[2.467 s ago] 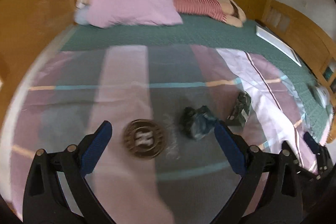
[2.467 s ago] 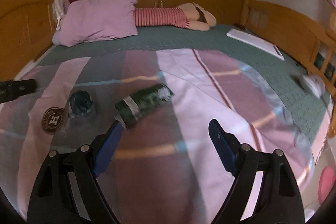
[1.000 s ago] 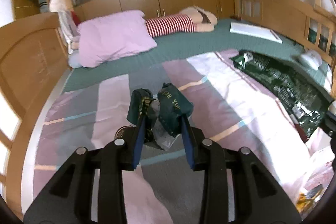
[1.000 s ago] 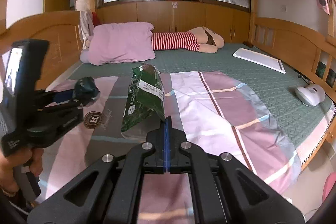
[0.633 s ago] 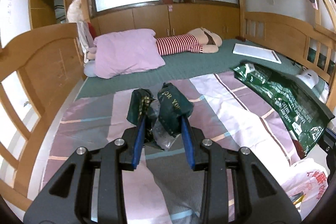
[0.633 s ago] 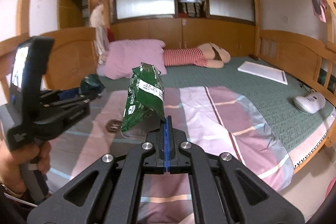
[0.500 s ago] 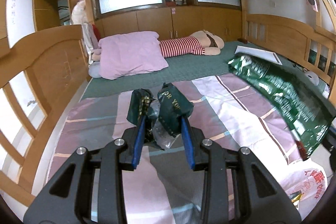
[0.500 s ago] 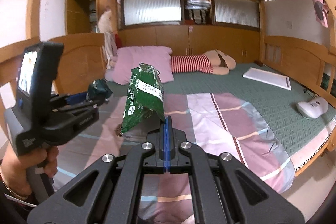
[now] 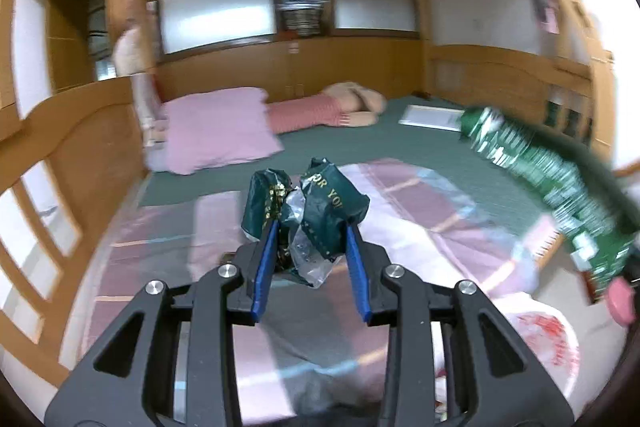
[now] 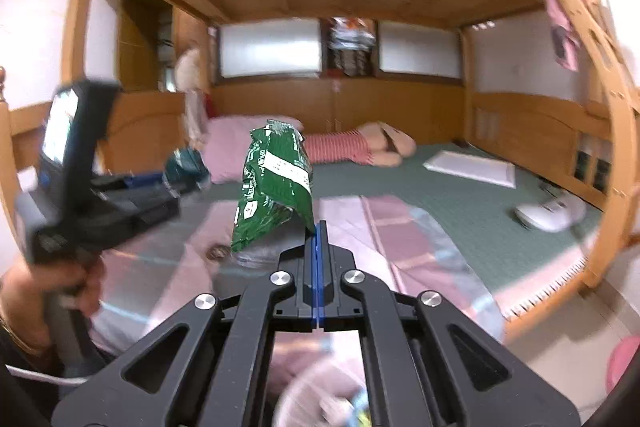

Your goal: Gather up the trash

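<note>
L tool [image 9: 310,231] clamped on crumpled wrapper [image 9: 316,211]; R tool [image 10: 318,227] pinched shut on green bag [image 10: 276,187] | both to be kept squeezed until over white sack [image 9: 548,339]; release only there

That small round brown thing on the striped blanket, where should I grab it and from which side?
Take the round brown disc by its rim, coming straight down with the jaws straddling it. It seems to lie flat on the striped blanket, so only the rim offers a hold. The left tool holds the dark wrapper and the right tool the green bag, so free one first.
</note>
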